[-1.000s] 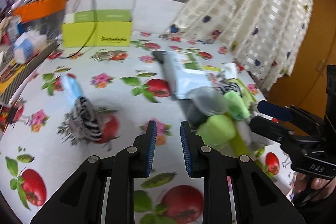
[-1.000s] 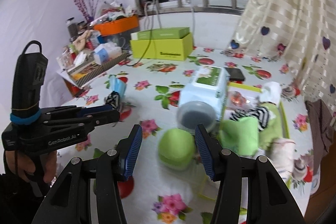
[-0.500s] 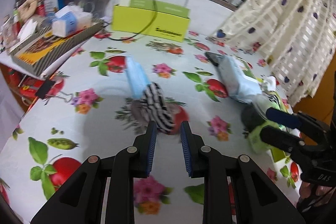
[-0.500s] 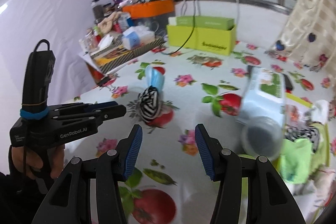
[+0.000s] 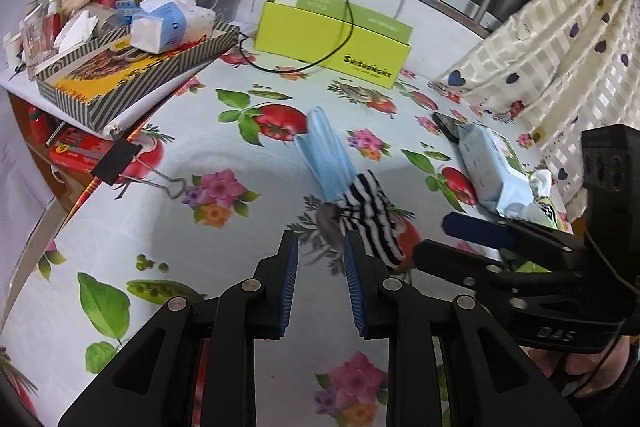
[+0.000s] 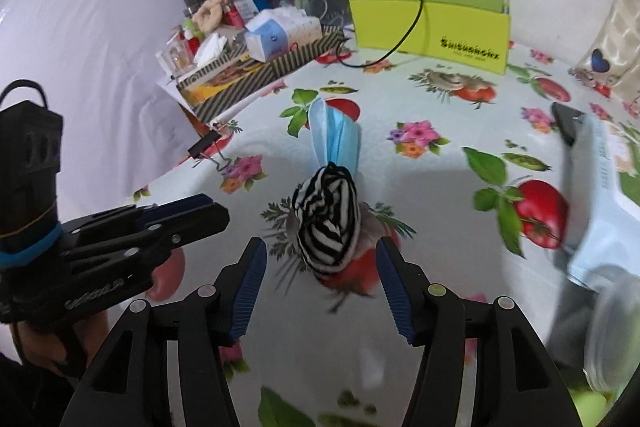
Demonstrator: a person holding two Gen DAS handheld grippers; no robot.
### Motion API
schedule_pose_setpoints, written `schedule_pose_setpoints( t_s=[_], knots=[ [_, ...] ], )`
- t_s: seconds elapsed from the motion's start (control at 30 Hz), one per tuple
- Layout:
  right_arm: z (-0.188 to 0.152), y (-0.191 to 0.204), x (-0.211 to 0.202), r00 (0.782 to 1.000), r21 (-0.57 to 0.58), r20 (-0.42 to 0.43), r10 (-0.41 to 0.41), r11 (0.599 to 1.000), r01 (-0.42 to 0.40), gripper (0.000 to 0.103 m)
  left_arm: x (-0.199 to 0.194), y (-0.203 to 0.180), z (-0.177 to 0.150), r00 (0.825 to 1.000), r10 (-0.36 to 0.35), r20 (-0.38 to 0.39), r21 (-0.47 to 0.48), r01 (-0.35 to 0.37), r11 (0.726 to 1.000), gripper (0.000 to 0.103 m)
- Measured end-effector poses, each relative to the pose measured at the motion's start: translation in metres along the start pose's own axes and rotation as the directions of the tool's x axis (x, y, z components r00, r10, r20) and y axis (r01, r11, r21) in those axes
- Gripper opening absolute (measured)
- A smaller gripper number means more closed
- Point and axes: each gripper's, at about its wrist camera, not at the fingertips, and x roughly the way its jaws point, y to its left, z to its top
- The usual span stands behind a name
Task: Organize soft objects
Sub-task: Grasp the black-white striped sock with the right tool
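Your right gripper (image 6: pixel 320 255) points down at the black-and-white striped bundle (image 6: pixel 328 219), which lies on the bench (image 6: pixel 440 195) on its fruit-and-flower cloth. Its jaws have just been opening and stand wide; the bundle sits just ahead of the gap between the blue pads (image 6: pixel 248 291), untouched. A folded blue face mask (image 6: pixel 334 135) lies right behind the bundle, touching it.

Your left gripper (image 5: pixel 320 255) comes at the same bundle (image 5: pixel 368 211) from its left. Its jaws are released, parted by a narrow gap with nothing between them, and the right-hand fingertip overlaps the bundle's near edge in the left wrist view; contact cannot be told.

A pale blue wipes pack (image 5: pixel 492 167) lies well to the right, and a lime-green box (image 5: pixel 332 39) stands at the far edge.
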Motion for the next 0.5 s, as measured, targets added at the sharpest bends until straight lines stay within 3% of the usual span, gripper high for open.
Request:
schedule_pose_setpoints(
  t_s=[0.27,0.33,0.4,0.5],
  knots=[
    [0.013,-0.008,0.041,0.999,0.044,-0.036,0.009,0.999,-0.007,0.053,0.007,0.01,0.01,1.0,-0.01,0.004,-0.015,0.01,1.0,0.024],
    [0.013,-0.01,0.047,0.999,0.047,-0.05,0.006,0.999,-0.004,0.028,0.01,0.01,0.013,1.0,-0.017,0.003,-0.02,0.017,1.0,0.024],
    [0.01,-0.011,0.047,0.999,0.041,-0.051,0.0,0.999,0.002,0.015,0.012,0.009,0.016,1.0,-0.023,0.001,-0.021,0.023,1.0,0.024],
    [0.009,-0.015,0.034,0.999,0.04,-0.023,-0.024,0.999,0.025,0.012,0.016,0.006,0.02,0.999,-0.036,-0.004,-0.022,0.036,0.999,0.024]
  ],
)
